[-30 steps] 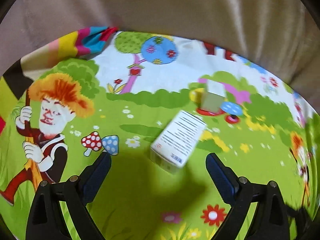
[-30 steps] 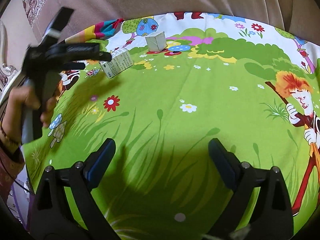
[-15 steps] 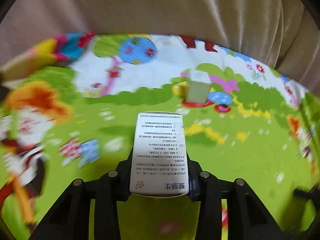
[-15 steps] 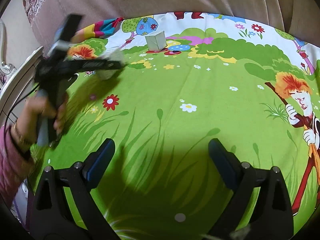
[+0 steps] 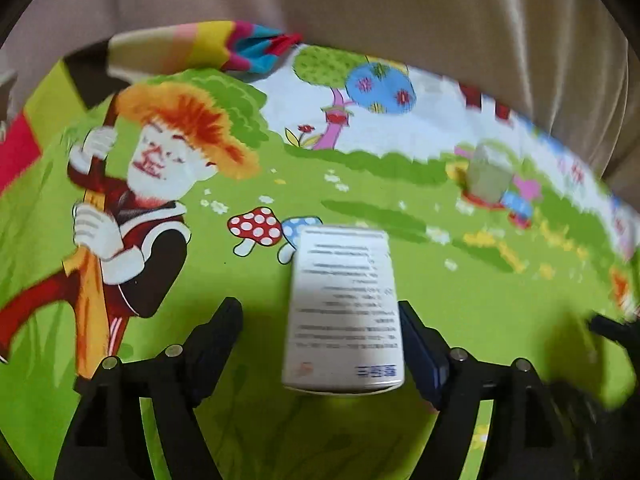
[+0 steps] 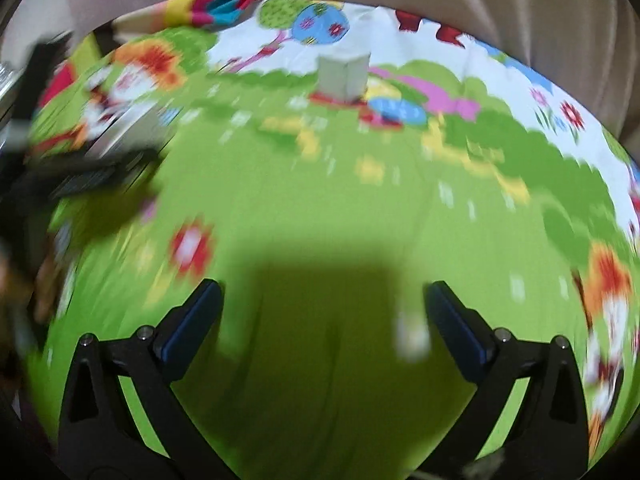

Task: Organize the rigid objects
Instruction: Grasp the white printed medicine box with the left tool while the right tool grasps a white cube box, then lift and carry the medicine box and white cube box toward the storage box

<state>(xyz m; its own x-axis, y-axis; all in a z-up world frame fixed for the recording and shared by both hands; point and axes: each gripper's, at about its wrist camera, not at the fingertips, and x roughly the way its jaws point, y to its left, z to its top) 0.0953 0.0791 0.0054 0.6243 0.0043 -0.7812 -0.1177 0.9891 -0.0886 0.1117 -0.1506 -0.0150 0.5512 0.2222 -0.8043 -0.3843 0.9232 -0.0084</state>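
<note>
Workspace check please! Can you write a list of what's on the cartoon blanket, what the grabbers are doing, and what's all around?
Surface: bright green cartoon-print cloth, flat.
Job's things: white printed cardboard box lying between the left gripper's fingers; small pale cube-shaped box standing near the far edge.
Clutter: nothing seen.
Grippers: left gripper open, its right finger against the box; right gripper open, empty.
Cables: nothing seen.
Surroundings: beige fabric backdrop.

A home — cartoon-print sheet point(image 5: 248, 280) against a beige upholstered backrest point(image 5: 400, 8).
</note>
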